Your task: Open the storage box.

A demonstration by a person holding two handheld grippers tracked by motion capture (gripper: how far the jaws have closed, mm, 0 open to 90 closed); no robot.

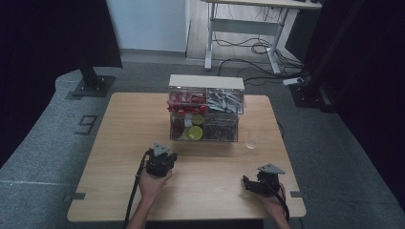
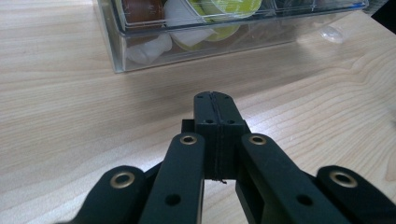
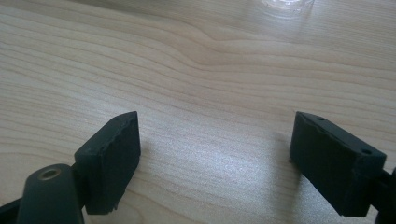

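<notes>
Ahead of the left gripper (image 2: 215, 100), whose jaws are pressed together with nothing between them, a clear drawer box (image 2: 140, 56) is seen well apart from the tips. Beyond the right gripper (image 3: 215, 154), whose jaws are spread wide over bare table (image 3: 196, 70), a small clear cup (image 3: 287, 5) is glimpsed.

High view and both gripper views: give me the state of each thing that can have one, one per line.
Left hand-held gripper: shut, nothing between its pads, short of the organizer.
Right hand-held gripper: open, empty, low over the table.
Clear drawer organizer: upright, drawers pushed in, filled.
Small clear cup: standing on the table beside the organizer, untouched.
</notes>
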